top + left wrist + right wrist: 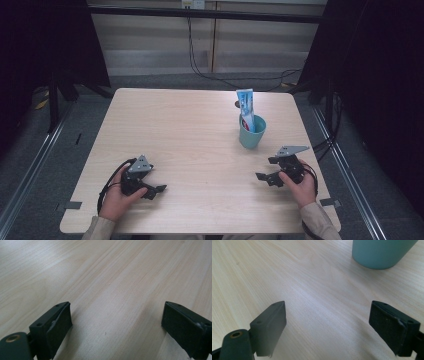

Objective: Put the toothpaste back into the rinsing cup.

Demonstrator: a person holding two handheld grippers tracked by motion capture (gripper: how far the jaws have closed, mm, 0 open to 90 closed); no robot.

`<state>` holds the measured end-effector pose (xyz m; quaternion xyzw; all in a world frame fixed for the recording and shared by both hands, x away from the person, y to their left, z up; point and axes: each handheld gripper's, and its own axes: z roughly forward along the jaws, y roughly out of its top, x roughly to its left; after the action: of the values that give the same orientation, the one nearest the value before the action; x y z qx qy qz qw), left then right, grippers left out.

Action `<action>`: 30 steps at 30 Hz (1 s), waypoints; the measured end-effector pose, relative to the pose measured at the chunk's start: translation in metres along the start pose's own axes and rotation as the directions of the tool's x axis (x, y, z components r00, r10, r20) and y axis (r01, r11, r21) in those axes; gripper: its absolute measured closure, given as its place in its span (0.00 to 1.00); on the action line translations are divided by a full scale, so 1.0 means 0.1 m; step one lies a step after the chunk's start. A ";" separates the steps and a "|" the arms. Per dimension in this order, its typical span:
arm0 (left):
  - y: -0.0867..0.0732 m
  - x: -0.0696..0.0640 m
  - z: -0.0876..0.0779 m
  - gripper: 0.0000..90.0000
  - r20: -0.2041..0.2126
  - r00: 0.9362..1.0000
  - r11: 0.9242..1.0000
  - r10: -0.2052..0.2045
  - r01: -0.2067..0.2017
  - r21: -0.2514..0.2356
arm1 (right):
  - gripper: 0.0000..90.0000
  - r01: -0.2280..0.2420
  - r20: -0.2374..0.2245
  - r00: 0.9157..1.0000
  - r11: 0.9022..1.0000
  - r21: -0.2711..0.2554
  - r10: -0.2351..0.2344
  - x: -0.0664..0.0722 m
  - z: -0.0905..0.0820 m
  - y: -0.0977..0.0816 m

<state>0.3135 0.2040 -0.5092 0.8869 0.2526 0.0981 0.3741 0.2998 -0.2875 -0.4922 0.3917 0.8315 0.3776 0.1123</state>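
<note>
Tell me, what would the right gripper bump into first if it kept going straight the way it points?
Probably bare table: the right gripper aims just beside the teal cup, which might get clipped.

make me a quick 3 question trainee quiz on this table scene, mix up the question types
1. True or false: the toothpaste tube lies flat on the table.
2. Which gripper is nearer the teal cup? A) left gripper B) right gripper
3. Fill in: both grippers have their jaws ____ with nothing between them.

Key
1. False: it stands upright in the cup.
2. B: the high view shows it just below the cup, and the cup's base appears in the right gripper view.
3. Open: both gripper views show bare tabletop between the jaws.
</note>
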 end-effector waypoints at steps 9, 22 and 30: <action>0.00 0.00 0.00 0.10 0.002 1.000 1.000 -0.002 0.002 0.000 | 0.16 0.026 0.021 0.999 0.999 0.031 -0.027 0.04 0.04 -0.05; 0.00 0.00 0.00 0.10 -0.002 1.000 1.000 0.001 -0.001 0.000 | 0.16 0.044 0.027 0.999 0.998 0.043 -0.045 0.05 0.08 -0.14; 0.00 0.00 0.00 0.10 0.000 1.000 1.000 -0.001 0.001 0.002 | 0.16 0.066 0.046 0.997 0.997 0.034 -0.068 0.06 0.08 -0.17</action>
<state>0.3134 0.2040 -0.5091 0.8872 0.2530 0.0976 0.3732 0.2900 -0.2856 -0.5089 0.3741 0.8473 0.3507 0.1380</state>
